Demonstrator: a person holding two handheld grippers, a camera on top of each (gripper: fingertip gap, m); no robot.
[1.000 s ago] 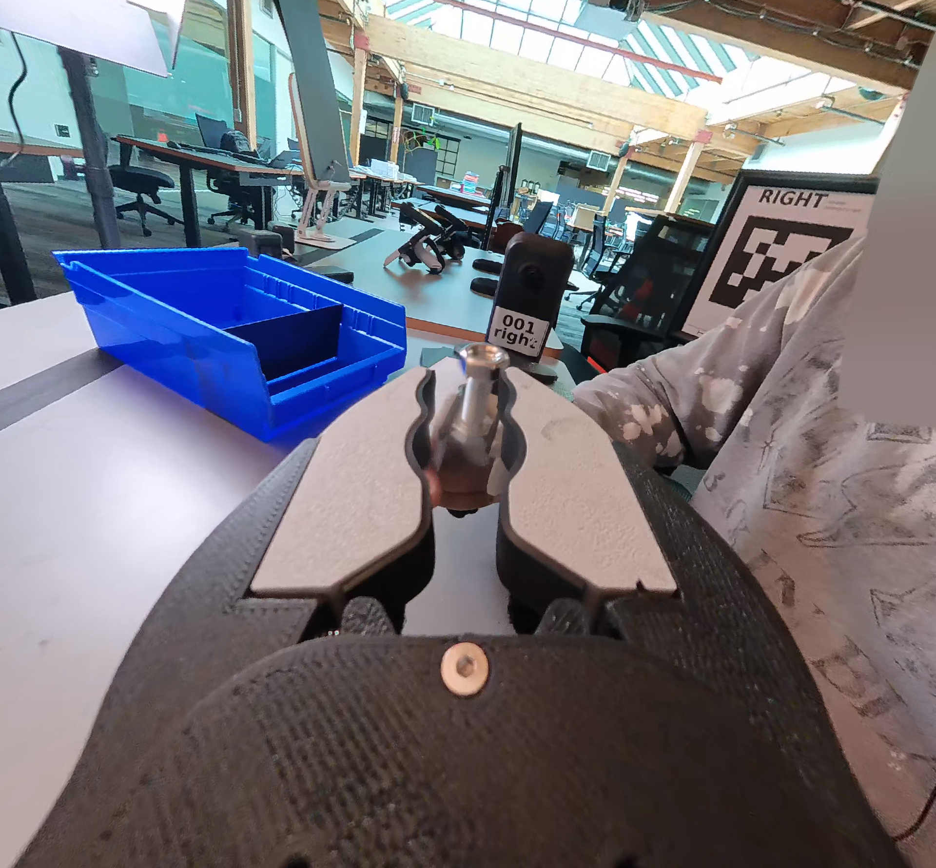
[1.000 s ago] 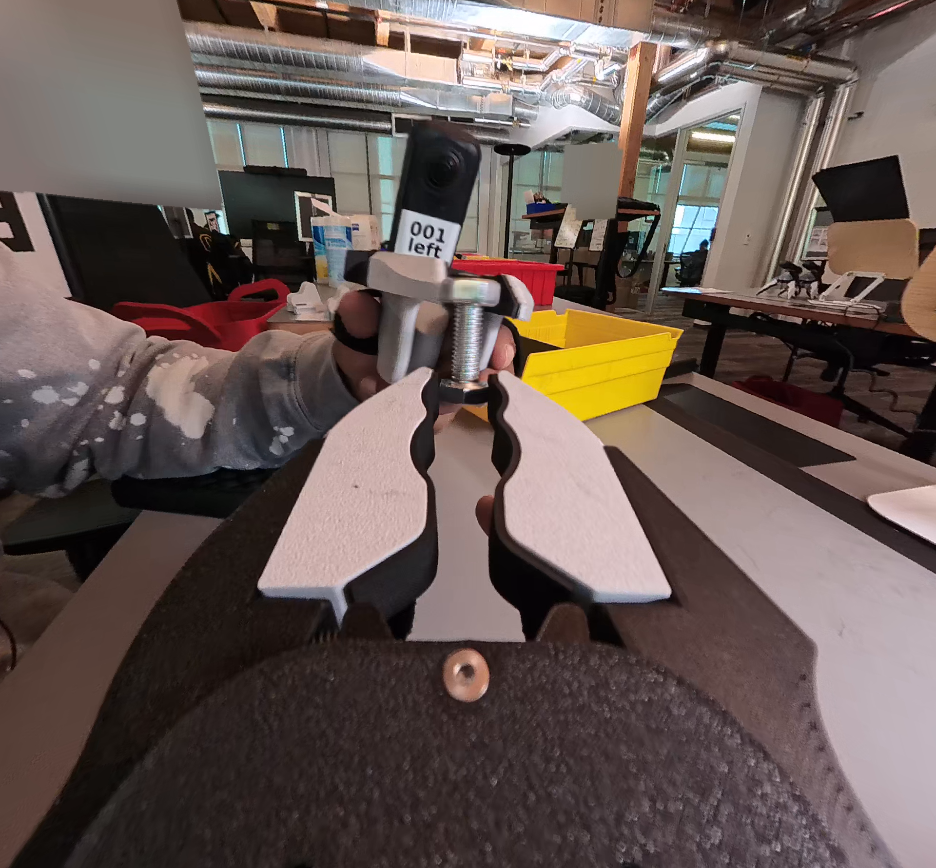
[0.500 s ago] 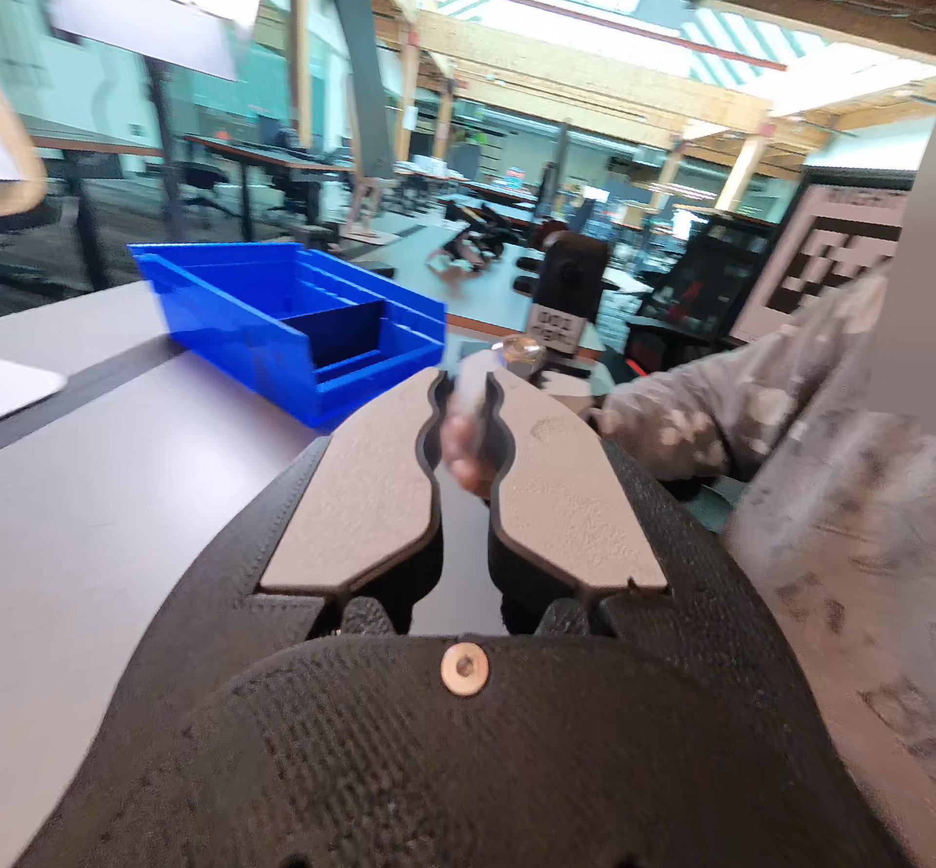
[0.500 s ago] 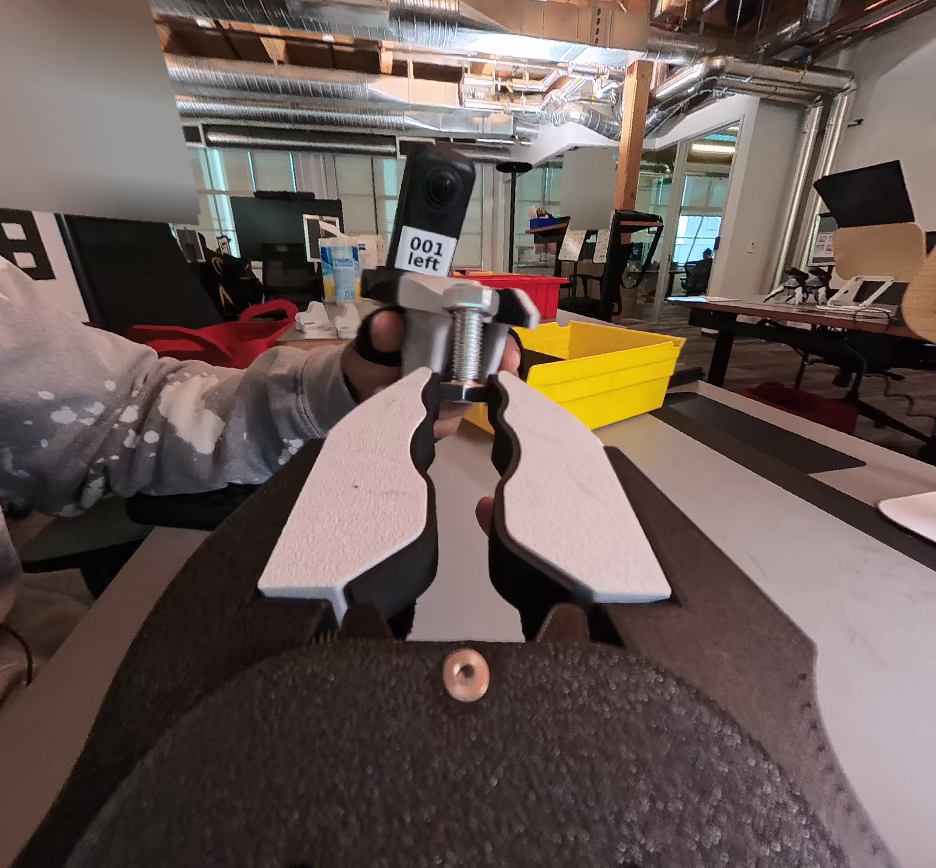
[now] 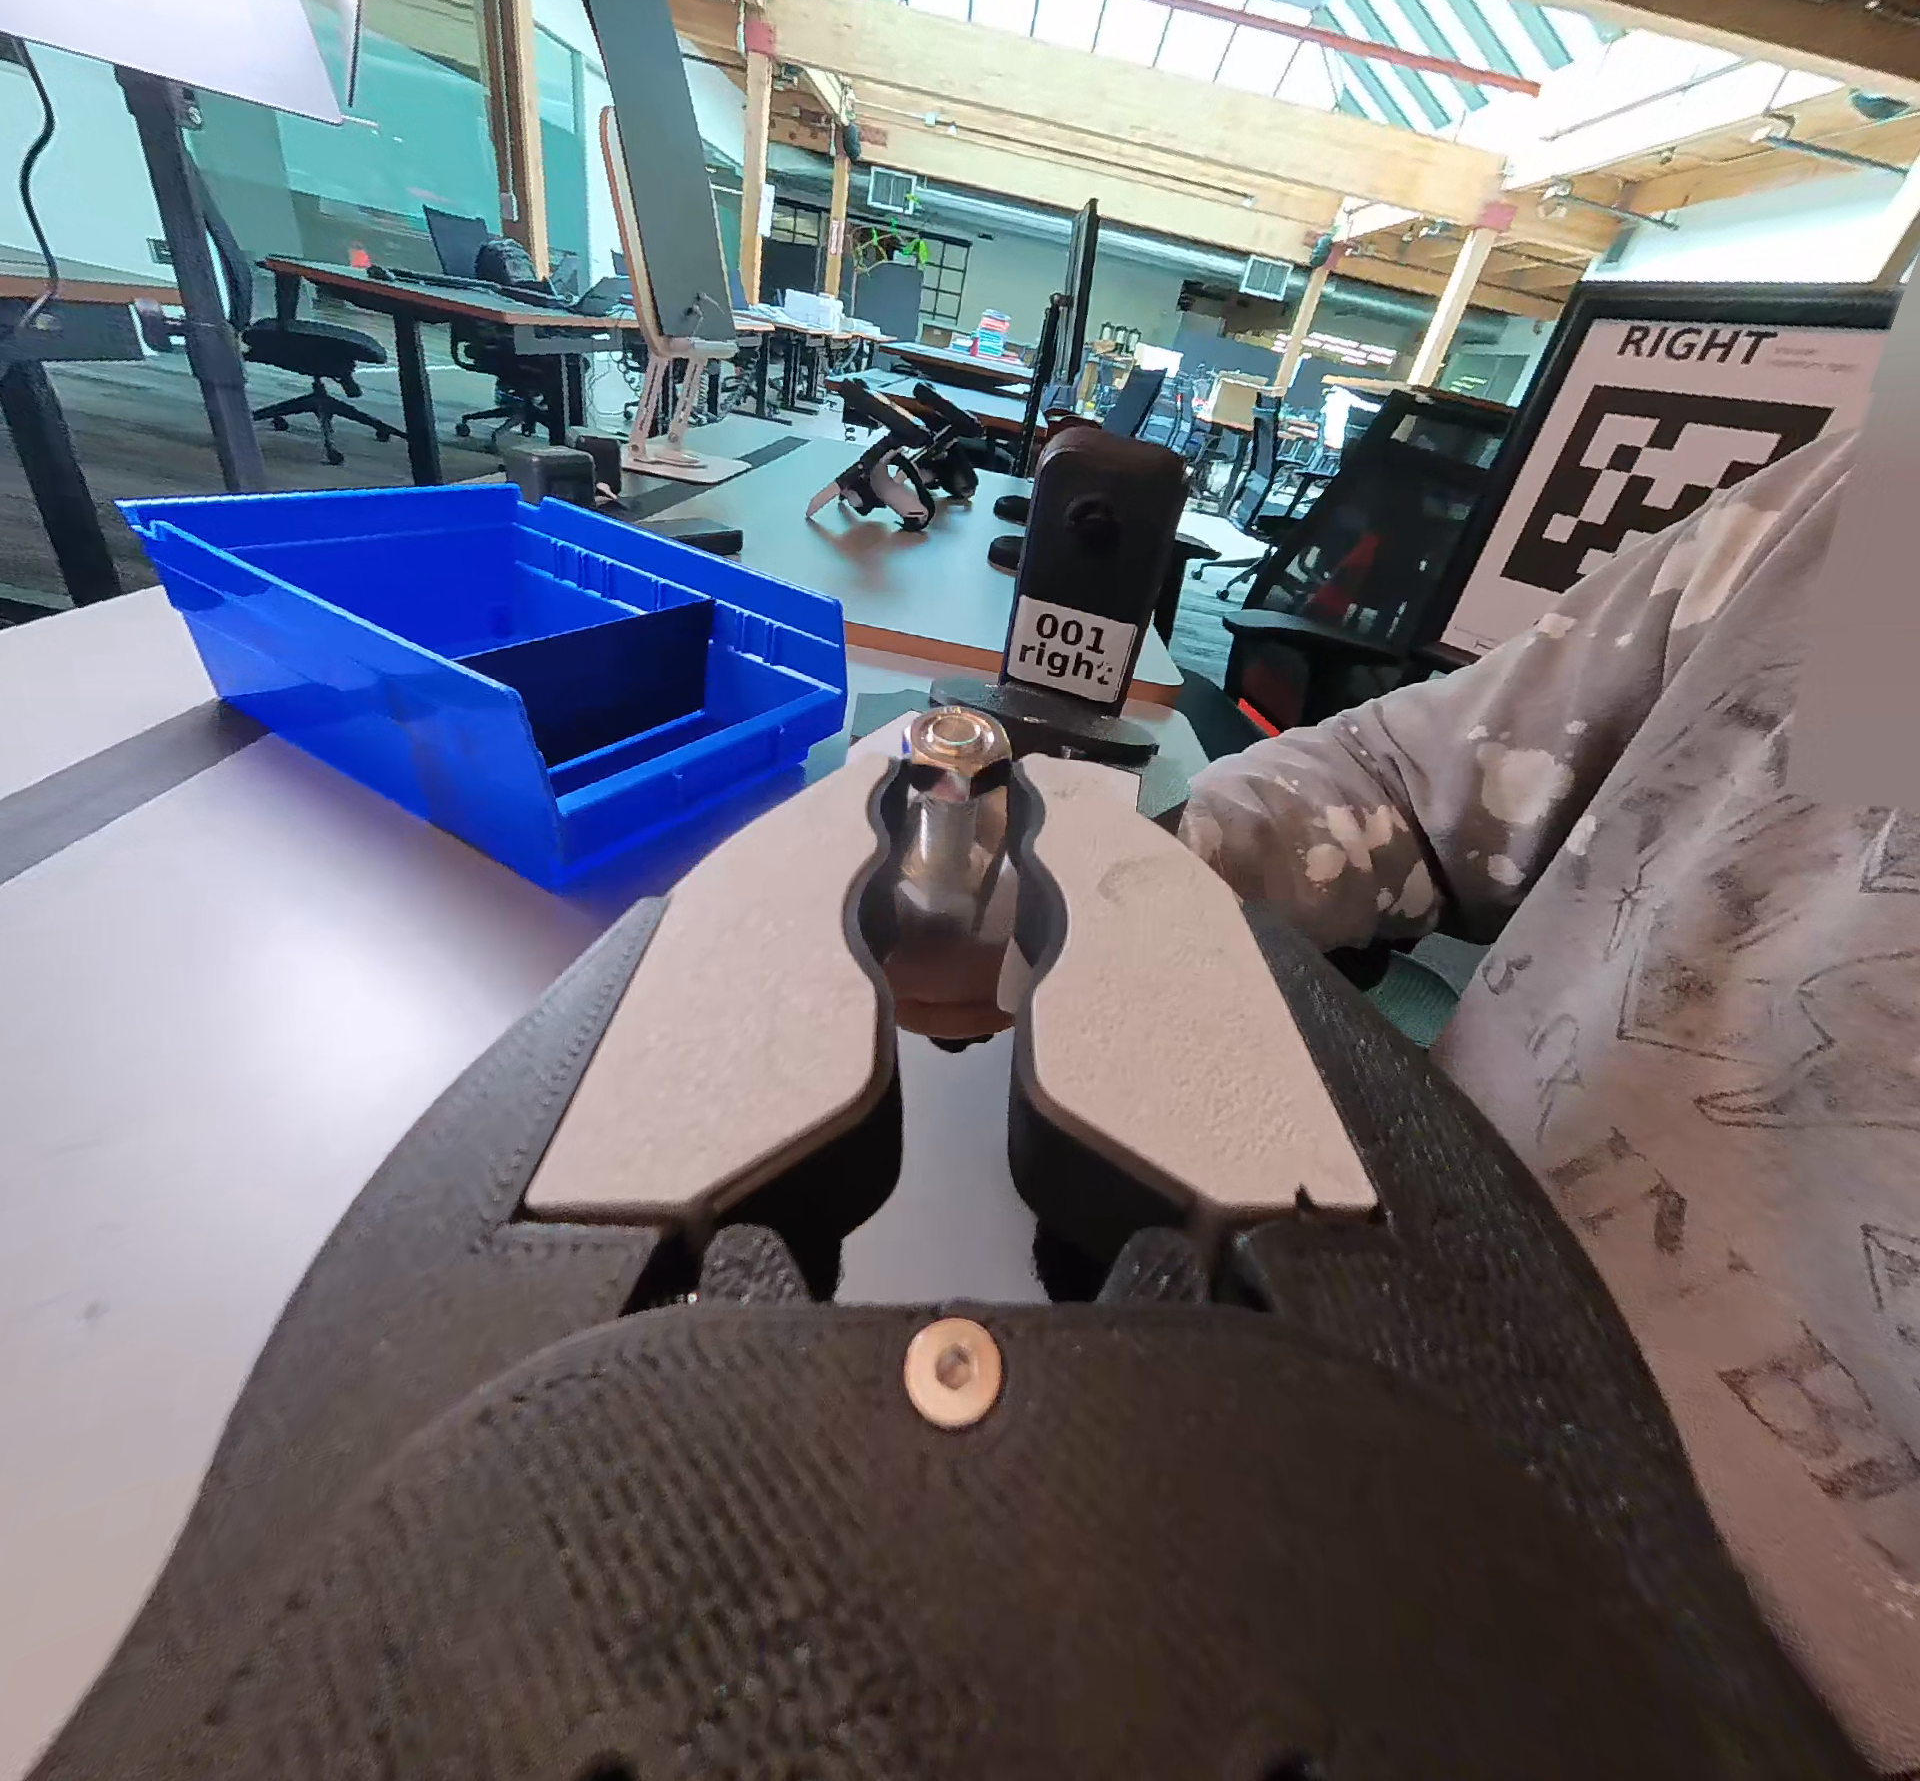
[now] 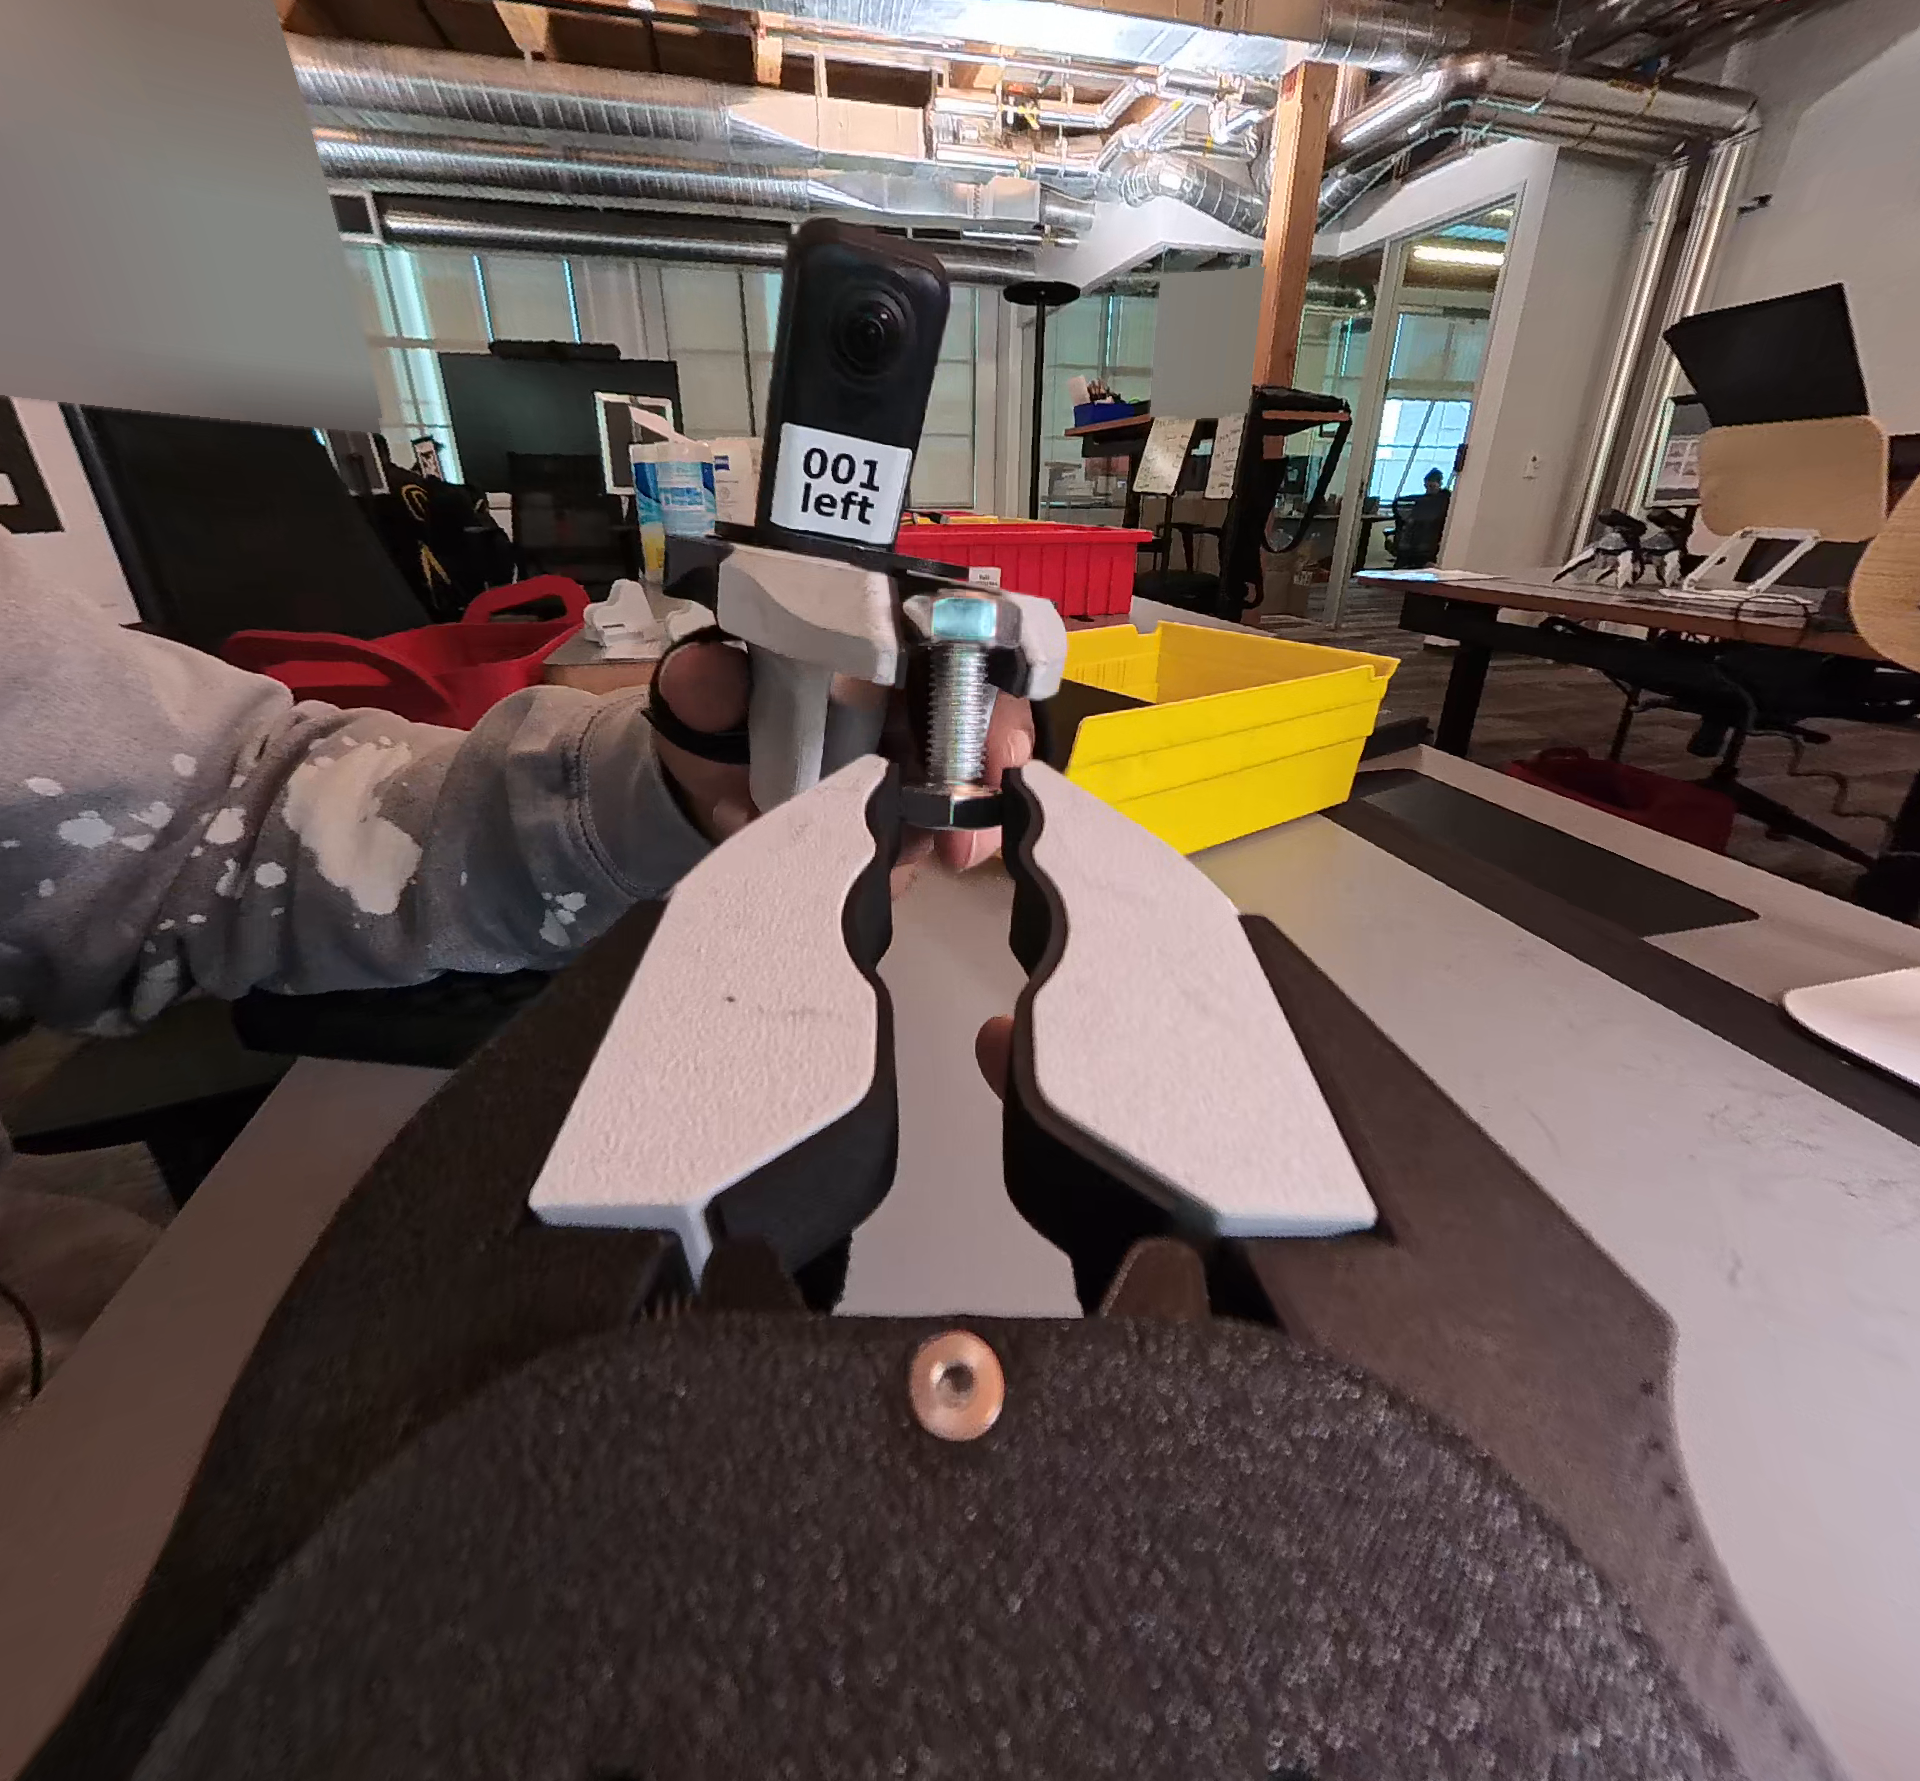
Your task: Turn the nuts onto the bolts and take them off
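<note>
The grey table [image 6: 1507, 1056] runs out of frame on every side, and on it the blue bin [image 5: 416, 651] and the yellow bin [image 6: 1226, 744] each show only part of their insides. In the left wrist view the left gripper [image 5: 954, 781] hides most of the silver bolt [image 5: 951, 832], its fingertips [image 5: 831, 827] pinching just under the hex head, with the shank end lost among fingertips of a hand behind. From the right wrist view the bolt [image 6: 958, 692] stands upright with bright threads, head up, and the right gripper [image 6: 951, 801] has its tips closed on the hex nut [image 6: 951, 806] at the bolt's lower end, held above the table, though the nut's far faces are hidden.
</note>
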